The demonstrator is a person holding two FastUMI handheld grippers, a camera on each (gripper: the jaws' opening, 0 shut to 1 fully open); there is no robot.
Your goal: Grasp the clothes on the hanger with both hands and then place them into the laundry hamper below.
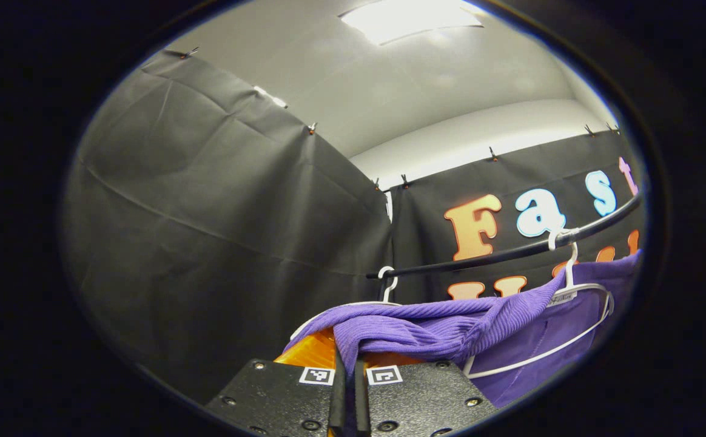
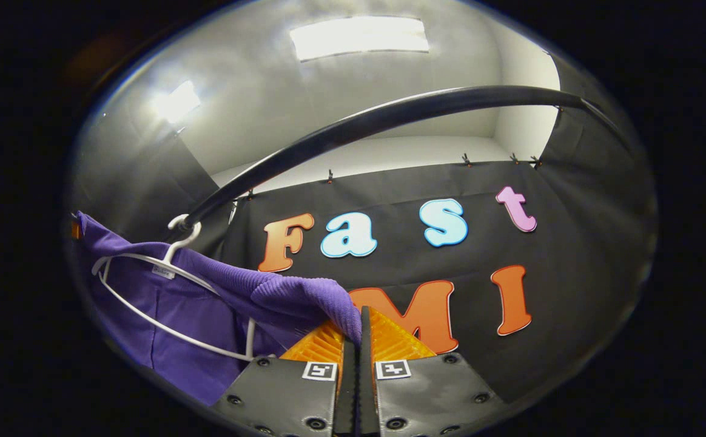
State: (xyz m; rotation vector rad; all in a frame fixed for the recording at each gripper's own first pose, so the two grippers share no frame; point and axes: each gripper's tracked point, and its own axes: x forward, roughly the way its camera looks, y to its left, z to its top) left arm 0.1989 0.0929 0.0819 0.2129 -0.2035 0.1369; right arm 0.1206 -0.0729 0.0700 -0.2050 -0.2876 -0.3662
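Left gripper (image 1: 348, 370): fingers pressed together, pinching a fold of the purple garment (image 1: 426, 331) below the rail (image 1: 511, 250).
Right gripper (image 2: 353, 340): fingers likewise closed on the garment's other end, under the rail.
Garment: stretched between both grips, partly draped over a white hanger (image 2: 165, 285) hooked on the rail.
Step in hand: lifting cloth free of the hanger.
Technique: raise both ends evenly, keep tension low, clear the hanger's shoulders before descending.
Risk: hanger snagging, unhooking from the rail.
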